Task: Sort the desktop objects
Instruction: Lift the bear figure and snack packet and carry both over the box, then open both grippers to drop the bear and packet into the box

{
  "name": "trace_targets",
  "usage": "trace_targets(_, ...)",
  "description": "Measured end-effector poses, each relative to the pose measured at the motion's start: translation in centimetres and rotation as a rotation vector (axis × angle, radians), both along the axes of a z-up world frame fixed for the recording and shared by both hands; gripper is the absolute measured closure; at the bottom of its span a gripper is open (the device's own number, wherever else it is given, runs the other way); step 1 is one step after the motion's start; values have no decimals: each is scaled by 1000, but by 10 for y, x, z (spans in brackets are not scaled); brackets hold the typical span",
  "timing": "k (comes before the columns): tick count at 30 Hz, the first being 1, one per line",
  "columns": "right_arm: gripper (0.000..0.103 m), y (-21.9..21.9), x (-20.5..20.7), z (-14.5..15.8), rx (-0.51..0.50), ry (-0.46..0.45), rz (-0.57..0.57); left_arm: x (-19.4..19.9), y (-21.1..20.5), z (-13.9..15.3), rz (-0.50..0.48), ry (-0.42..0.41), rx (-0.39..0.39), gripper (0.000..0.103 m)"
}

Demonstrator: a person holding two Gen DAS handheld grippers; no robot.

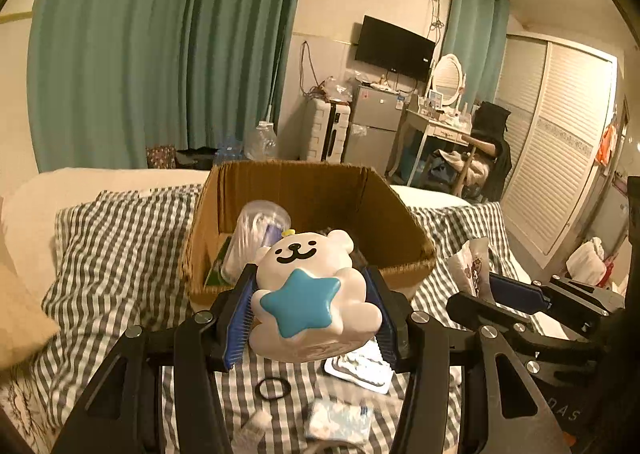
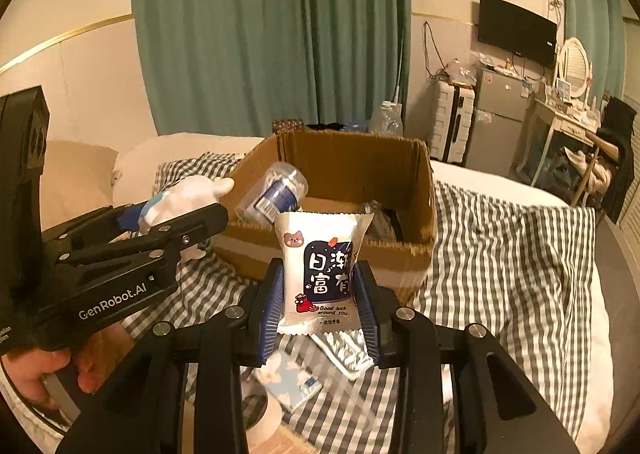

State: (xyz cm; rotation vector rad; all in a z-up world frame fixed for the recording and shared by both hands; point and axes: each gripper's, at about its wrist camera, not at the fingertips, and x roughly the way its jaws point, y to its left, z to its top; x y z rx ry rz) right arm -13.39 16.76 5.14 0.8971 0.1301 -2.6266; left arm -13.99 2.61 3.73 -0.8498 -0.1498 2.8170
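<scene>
My left gripper (image 1: pixel 310 312) is shut on a white bear toy (image 1: pixel 312 294) with a blue star on its belly, held above the checked bedcover just short of the cardboard box (image 1: pixel 296 181). My right gripper (image 2: pixel 320 308) is shut on a white sachet (image 2: pixel 320 270) with a dark blue label, also in front of the cardboard box (image 2: pixel 352 153). In the right wrist view the left gripper (image 2: pixel 160 213) shows at the left with the bear toy (image 2: pixel 192 191) in it. The right gripper (image 1: pixel 504 290) and its sachet (image 1: pixel 474 266) show at the right of the left wrist view.
Inside the box lies a clear plastic jar (image 2: pixel 276 191) with other items. On the checked bedcover (image 1: pixel 120 262) below lie a black hair tie (image 1: pixel 273 388), a blister pack (image 1: pixel 360 368), a tissue packet (image 2: pixel 290 378) and a tape roll (image 2: pixel 260 420). A person's hand (image 2: pixel 44 374) grips the left tool.
</scene>
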Motion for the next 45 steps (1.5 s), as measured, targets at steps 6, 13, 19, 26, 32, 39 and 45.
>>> trace_targets(6,69,-3,-28,8,5,19,11,-30,4,10,0,11,-9,50)
trace_targets(13,69,4,-73,8,-8,29,1,-70,11,4,3,5,-25,50)
trace_targets(19,69,20,-121,1,-63,16,-35,-111,16,-17,10,-22,-8,50)
trace_targets(26,69,16,-164,-29,-79,-36,-24,-147,25,-42,8,-41,-19,50)
trace_targets(32,60,21,-176,-45,-82,-43,-26,-164,32,-52,47,-26,-81,40)
trace_targets(39,36,38,-170,-26,-154,-8,-67,-166,17,-42,124,-5,-8,8)
trace_targets(45,36,39,-148,-6,-141,12,-66,-138,6,-26,141,8,-36,6)
